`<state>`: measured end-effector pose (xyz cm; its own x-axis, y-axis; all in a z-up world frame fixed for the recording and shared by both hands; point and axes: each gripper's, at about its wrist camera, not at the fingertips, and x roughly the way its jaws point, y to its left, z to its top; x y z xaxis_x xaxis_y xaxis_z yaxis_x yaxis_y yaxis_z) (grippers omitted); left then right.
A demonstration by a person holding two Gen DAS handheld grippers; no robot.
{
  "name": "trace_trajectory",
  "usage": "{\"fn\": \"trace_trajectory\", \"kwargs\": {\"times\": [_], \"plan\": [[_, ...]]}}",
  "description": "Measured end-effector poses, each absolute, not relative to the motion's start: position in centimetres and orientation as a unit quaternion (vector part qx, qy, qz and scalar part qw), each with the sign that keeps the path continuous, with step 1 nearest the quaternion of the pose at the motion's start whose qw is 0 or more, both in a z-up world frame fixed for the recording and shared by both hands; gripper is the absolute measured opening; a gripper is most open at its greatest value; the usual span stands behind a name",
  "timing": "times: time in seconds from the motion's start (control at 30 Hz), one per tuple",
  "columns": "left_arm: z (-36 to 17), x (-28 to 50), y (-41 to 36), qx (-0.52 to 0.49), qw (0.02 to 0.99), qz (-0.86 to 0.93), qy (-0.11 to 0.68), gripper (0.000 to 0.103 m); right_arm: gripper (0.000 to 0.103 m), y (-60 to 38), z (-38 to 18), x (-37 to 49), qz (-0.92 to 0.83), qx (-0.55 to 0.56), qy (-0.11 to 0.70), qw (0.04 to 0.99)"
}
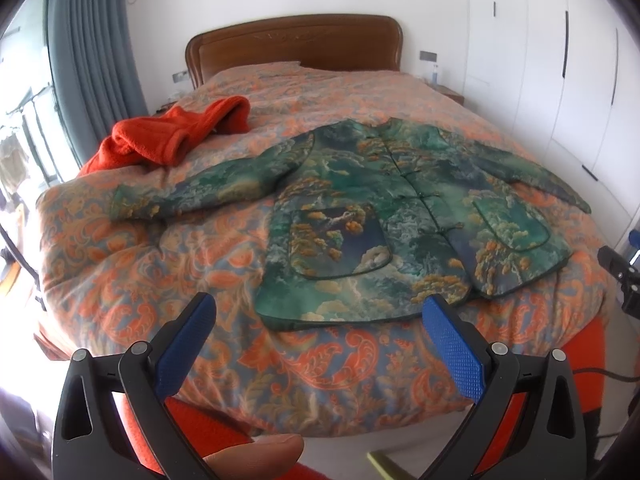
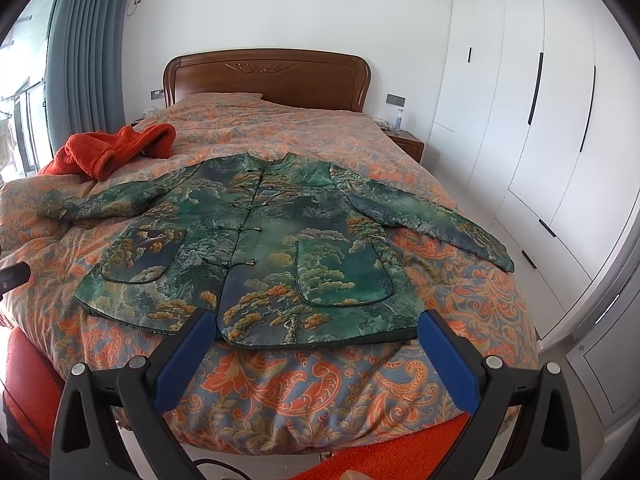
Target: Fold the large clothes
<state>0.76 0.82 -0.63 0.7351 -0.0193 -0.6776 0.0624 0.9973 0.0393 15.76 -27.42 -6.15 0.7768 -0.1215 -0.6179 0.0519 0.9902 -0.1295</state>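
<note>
A green patterned jacket (image 1: 400, 216) with frog buttons and two front pockets lies flat, front up, on the bed, both sleeves spread out to the sides. It also shows in the right wrist view (image 2: 272, 248). My left gripper (image 1: 320, 320) is open and empty, held above the foot of the bed just short of the jacket's hem. My right gripper (image 2: 312, 332) is open and empty, its blue pads at the hem's edge. The right gripper's body shows at the right edge of the left wrist view (image 1: 624, 276).
The bed has an orange paisley quilt (image 1: 200, 280). An orange fleece garment (image 1: 168, 136) lies bunched at the bed's left side. A wooden headboard (image 2: 264, 76) stands at the back, white wardrobes (image 2: 540, 120) on the right, a grey curtain (image 2: 84, 60) on the left.
</note>
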Motion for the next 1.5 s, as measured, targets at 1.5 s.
{"fn": "trace_trajectory", "kwargs": {"times": [1.5], "plan": [[-1.26, 1.16, 1.30, 0.030, 0.926, -0.019, 0.376, 0.103, 0.103, -26.88, -6.44, 16.02, -0.041, -0.057, 0.338, 0.939]]}}
